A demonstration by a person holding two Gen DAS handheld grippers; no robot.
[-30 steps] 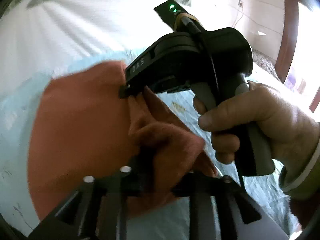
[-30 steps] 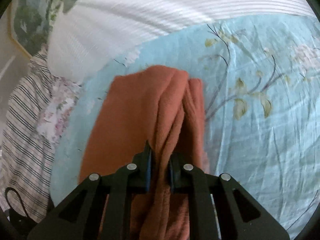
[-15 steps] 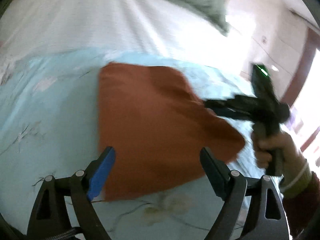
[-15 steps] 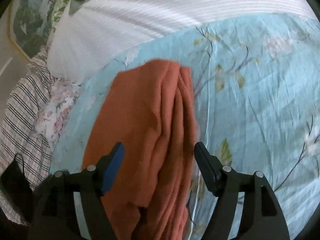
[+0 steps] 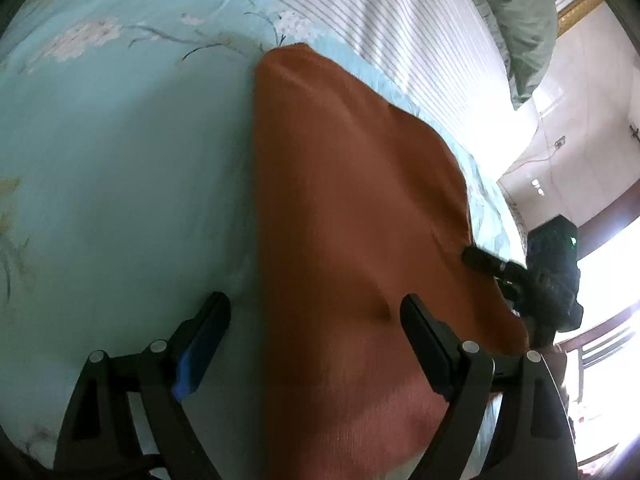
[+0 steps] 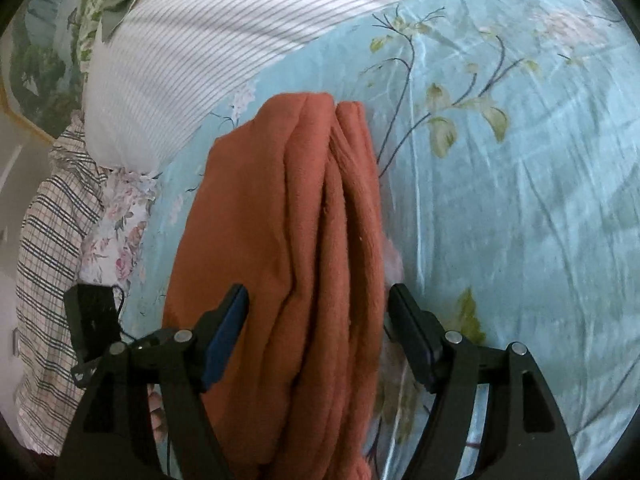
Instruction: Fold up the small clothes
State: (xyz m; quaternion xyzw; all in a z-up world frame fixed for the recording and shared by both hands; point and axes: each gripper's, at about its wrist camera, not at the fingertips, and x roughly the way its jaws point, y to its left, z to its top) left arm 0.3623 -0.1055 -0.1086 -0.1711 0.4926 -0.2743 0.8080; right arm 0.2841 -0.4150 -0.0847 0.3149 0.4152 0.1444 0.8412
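Two grippers, both spread wide, neither holding anything. Left gripper (image 5: 316, 316) above near end of rust-orange cloth (image 5: 360, 220); one finger over cloth, other over light blue floral bedsheet (image 5: 120, 152). Right gripper (image 6: 316, 316) straddles cloth (image 6: 288, 240) at its layered folded edge; contact with fingers cannot be told. Cloth lies folded on bedsheet (image 6: 520, 200), far end near striped white pillow (image 6: 192, 52). Right gripper also visible at cloth's right edge (image 5: 480, 262).
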